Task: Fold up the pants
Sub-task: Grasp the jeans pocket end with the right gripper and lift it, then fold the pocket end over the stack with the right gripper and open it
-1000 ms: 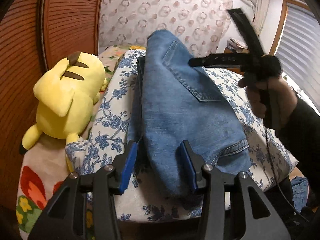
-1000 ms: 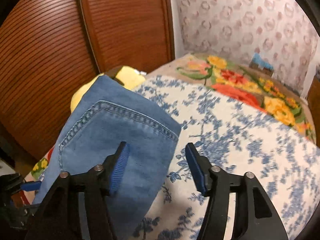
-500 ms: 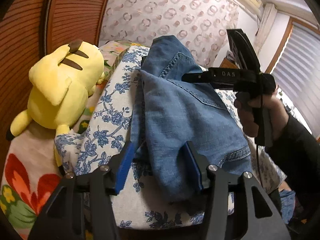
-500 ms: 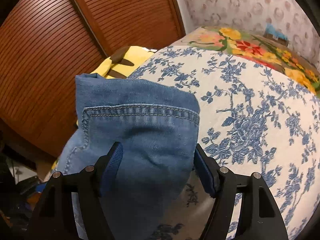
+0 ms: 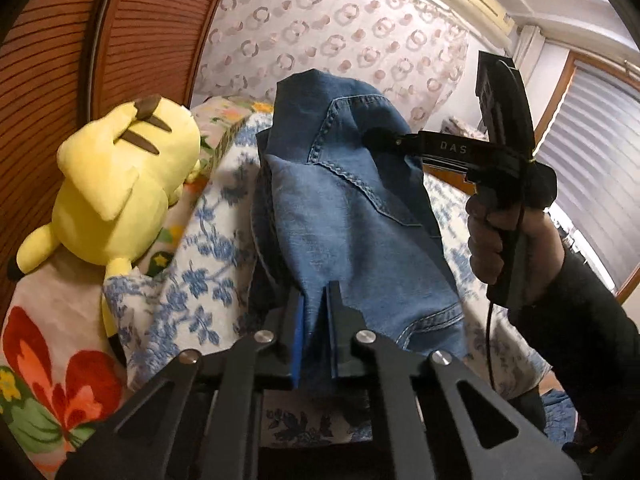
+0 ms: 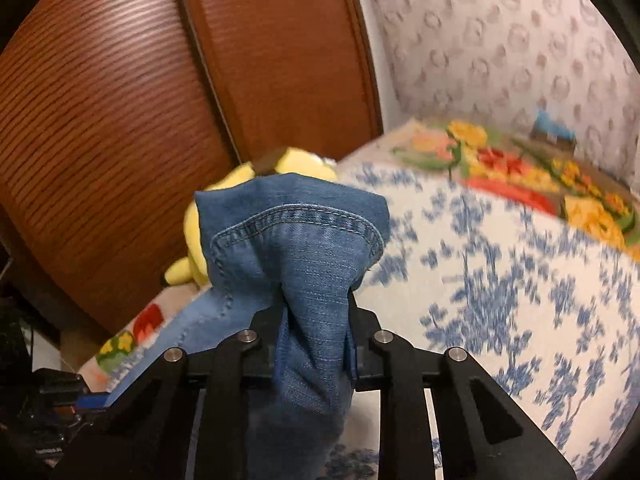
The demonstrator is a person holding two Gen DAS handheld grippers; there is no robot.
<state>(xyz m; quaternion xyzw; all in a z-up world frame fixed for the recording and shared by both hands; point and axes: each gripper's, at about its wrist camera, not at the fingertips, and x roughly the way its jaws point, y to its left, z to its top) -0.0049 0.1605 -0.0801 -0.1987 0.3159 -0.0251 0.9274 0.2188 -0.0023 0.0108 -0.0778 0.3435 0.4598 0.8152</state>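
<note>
Left wrist view showed the left tool [image 5: 314, 328] pinched tight on the near edge of the pants [image 5: 352, 216] on the bed [image 5: 208, 256]. The right tool [image 6: 314, 320], held level, squeezed the lifted far end.

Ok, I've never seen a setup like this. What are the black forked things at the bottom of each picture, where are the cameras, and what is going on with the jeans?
Those are hand-held grippers, one in each of a person's hands. Each carries a camera looking forward along its jaws. The left view shows the left gripper shut on the near edge of the jeans, which lie on a blue-flowered cover beside a yellow plush toy. It also shows the right gripper pinching the far end. The right view shows that same pinch close up, denim bunched between its jaws.
</note>
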